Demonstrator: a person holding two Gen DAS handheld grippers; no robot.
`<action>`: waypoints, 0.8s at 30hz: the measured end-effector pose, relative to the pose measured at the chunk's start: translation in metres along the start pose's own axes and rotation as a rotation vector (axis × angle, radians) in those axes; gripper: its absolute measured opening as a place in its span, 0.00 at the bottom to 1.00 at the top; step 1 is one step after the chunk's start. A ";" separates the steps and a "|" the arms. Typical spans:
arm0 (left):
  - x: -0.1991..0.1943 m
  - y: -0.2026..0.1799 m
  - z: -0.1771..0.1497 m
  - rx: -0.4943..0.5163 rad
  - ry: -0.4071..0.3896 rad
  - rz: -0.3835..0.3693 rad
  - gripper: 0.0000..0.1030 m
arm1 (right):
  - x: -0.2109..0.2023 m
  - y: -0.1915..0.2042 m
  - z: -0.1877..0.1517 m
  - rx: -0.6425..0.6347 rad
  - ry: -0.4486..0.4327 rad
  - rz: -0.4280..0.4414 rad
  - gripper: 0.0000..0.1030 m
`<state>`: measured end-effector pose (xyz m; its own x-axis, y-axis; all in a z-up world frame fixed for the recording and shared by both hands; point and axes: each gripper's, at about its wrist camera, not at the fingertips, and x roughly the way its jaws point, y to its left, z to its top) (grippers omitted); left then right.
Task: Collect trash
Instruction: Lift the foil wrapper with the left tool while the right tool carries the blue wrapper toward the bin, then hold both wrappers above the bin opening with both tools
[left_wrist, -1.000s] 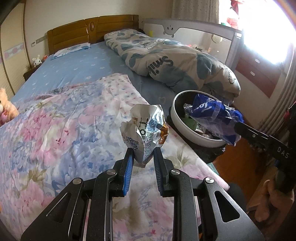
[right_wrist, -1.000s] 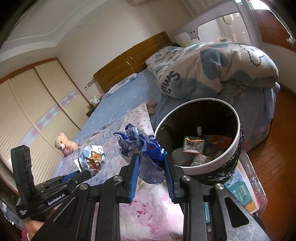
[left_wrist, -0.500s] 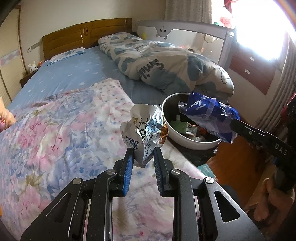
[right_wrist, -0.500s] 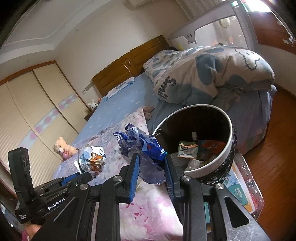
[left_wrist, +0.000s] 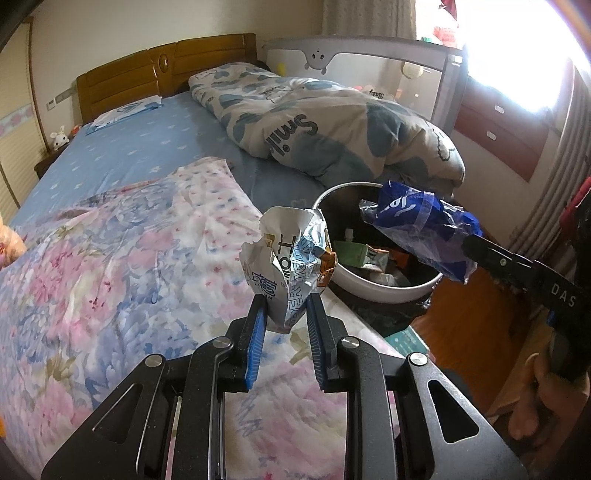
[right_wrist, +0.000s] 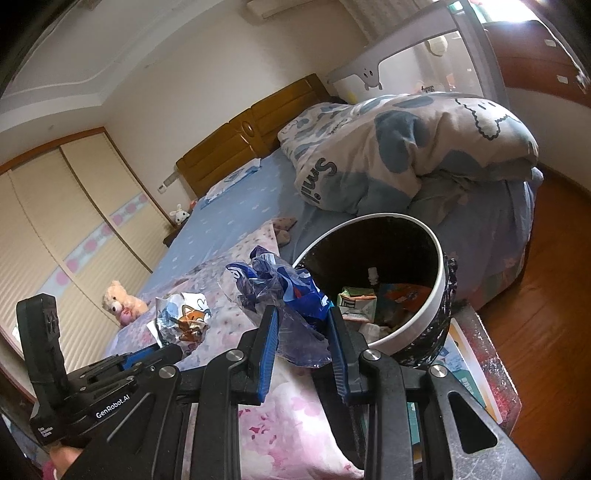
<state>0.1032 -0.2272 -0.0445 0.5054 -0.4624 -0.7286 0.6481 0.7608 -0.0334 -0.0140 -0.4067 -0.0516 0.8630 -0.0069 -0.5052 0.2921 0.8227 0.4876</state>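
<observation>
My left gripper is shut on a crumpled white and blue snack wrapper, held above the floral bedspread just left of the trash bin. The wrapper also shows in the right wrist view. My right gripper is shut on a crumpled blue plastic bag. In the left wrist view that bag hangs over the right side of the bin. The trash bin is round with a white rim, lined with a black bag, and holds cartons and wrappers.
The bin stands beside the bed's right edge on a low stand. A rolled blue and white duvet lies behind it. A teddy bear sits at the far left of the bed. Wooden floor lies to the right.
Both grippers have moved closer to the bin with their trash still held. The blue bag now sits over the bin's right side in the left wrist view.
</observation>
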 end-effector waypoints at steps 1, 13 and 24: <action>0.001 -0.001 0.001 0.001 0.001 0.000 0.20 | 0.000 0.000 0.000 -0.001 -0.001 -0.002 0.26; 0.010 -0.012 0.014 0.023 -0.002 -0.008 0.20 | 0.002 -0.004 0.011 -0.006 -0.009 -0.021 0.26; 0.022 -0.027 0.029 0.046 -0.001 -0.022 0.20 | 0.004 -0.013 0.028 -0.012 -0.024 -0.040 0.26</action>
<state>0.1136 -0.2717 -0.0399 0.4915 -0.4790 -0.7273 0.6841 0.7292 -0.0179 -0.0028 -0.4335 -0.0395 0.8604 -0.0535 -0.5069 0.3216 0.8285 0.4585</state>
